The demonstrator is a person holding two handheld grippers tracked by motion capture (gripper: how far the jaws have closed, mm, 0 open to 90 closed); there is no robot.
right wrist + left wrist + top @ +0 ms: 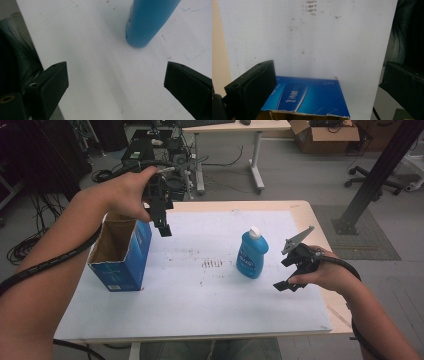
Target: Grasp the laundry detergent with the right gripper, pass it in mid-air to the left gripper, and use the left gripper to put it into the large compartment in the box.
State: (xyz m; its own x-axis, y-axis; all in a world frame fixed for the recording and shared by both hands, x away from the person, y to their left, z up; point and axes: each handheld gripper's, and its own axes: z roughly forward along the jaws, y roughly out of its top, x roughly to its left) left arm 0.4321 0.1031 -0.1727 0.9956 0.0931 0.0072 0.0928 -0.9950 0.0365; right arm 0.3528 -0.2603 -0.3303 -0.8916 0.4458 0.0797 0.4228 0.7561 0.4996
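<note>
The floor (pixel 300 165) is grey and smooth. Behind the work table there is a desk with white legs (pixel 256 157), and many black cables (pixel 30 242) lie on the floor at the left. A brown cardboard box (pixel 325 135) and a black office chair (pixel 372 182) stand at the right, beside a slanted black metal beam (pixel 380 170).

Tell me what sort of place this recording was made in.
Most likely a lab or workshop, not a home. Behind the white-covered table stand a desk with loose cables on the floor, a rolling office chair, and a cardboard box.
</note>
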